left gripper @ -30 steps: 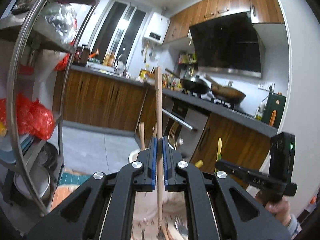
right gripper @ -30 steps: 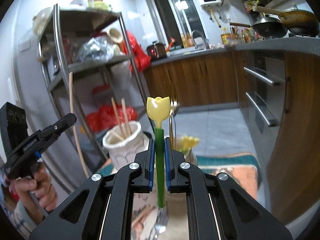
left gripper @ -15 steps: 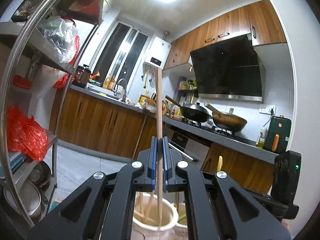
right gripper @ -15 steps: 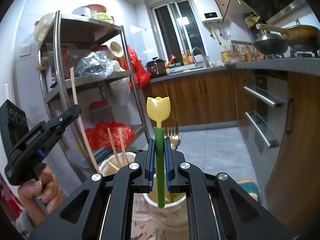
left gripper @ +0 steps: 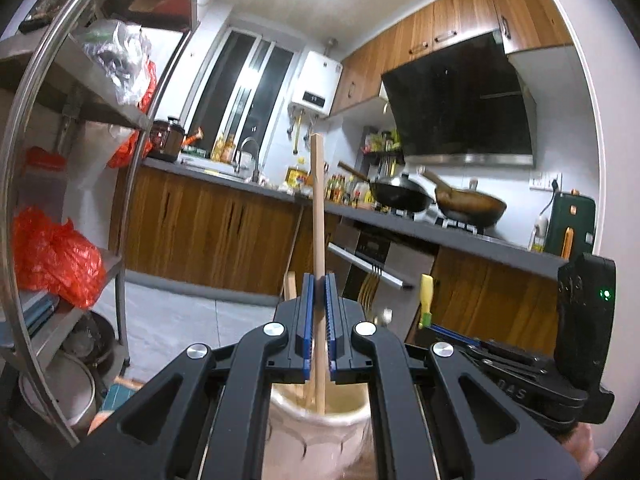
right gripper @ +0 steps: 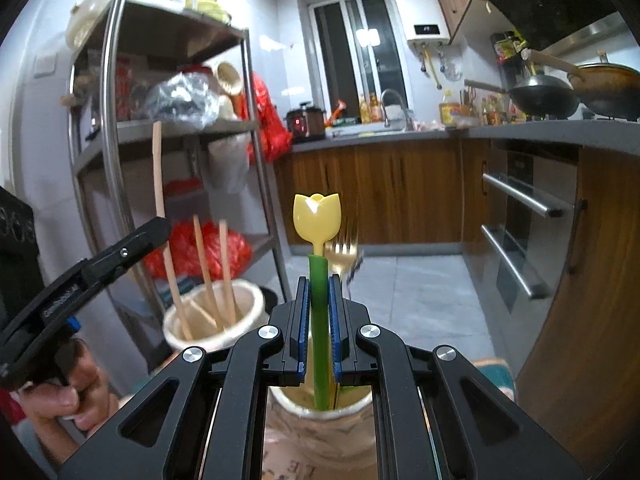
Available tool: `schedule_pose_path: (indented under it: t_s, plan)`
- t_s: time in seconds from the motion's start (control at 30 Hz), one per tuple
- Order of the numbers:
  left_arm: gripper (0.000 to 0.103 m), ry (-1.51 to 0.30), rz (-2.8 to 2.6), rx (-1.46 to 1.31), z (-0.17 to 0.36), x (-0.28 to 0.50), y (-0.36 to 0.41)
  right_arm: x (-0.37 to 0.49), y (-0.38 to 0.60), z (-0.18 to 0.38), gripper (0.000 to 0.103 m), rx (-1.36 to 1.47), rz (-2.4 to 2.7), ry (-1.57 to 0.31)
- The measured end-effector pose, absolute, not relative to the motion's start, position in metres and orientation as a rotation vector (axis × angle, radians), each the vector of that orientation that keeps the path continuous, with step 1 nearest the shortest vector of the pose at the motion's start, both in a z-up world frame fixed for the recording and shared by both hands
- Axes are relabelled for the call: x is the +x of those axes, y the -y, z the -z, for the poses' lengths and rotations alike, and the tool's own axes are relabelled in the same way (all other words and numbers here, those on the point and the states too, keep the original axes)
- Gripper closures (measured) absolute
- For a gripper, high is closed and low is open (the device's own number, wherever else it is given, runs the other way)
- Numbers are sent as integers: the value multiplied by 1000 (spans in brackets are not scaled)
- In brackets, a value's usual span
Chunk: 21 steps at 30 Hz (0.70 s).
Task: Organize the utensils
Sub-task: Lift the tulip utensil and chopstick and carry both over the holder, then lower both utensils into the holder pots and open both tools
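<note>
My left gripper [left gripper: 319,320] is shut on a wooden chopstick [left gripper: 318,208], held upright with its lower end inside a white ceramic holder [left gripper: 316,424] that has other chopsticks in it. My right gripper [right gripper: 319,320] is shut on a green-handled utensil with a yellow tulip end [right gripper: 317,216], its lower end inside a second ceramic holder [right gripper: 320,432]. A gold fork [right gripper: 343,256] stands in that holder. The chopstick holder [right gripper: 214,322] and the left gripper [right gripper: 120,256] also show in the right wrist view. The right gripper [left gripper: 500,356] shows in the left wrist view.
A steel shelf rack [right gripper: 112,120] with bags and bowls stands on the left. Wooden cabinets and a grey counter [left gripper: 460,236] with two woks run along the back and right. An oven handle [right gripper: 520,200] juts out on the right. Grey tile floor [right gripper: 420,296] lies beyond.
Both grippers have come down over the two holders. The chopstick's tip now sits inside the left holder and the green utensil's end inside the right one; both were above them before.
</note>
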<state>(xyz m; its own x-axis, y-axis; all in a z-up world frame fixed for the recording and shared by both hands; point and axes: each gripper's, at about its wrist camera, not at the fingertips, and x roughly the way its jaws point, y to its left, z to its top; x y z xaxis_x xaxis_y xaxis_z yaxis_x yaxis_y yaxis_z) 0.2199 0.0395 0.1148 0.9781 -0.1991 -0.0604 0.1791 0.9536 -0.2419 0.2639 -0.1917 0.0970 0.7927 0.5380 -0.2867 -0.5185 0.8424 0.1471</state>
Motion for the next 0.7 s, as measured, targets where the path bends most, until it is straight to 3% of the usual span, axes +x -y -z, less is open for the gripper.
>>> schedule_pose_path:
  t_s: [0.7]
  plan:
    - [98,-239,134,-107,-88,234,-20,274,177,-62,93,-18,-527,-463]
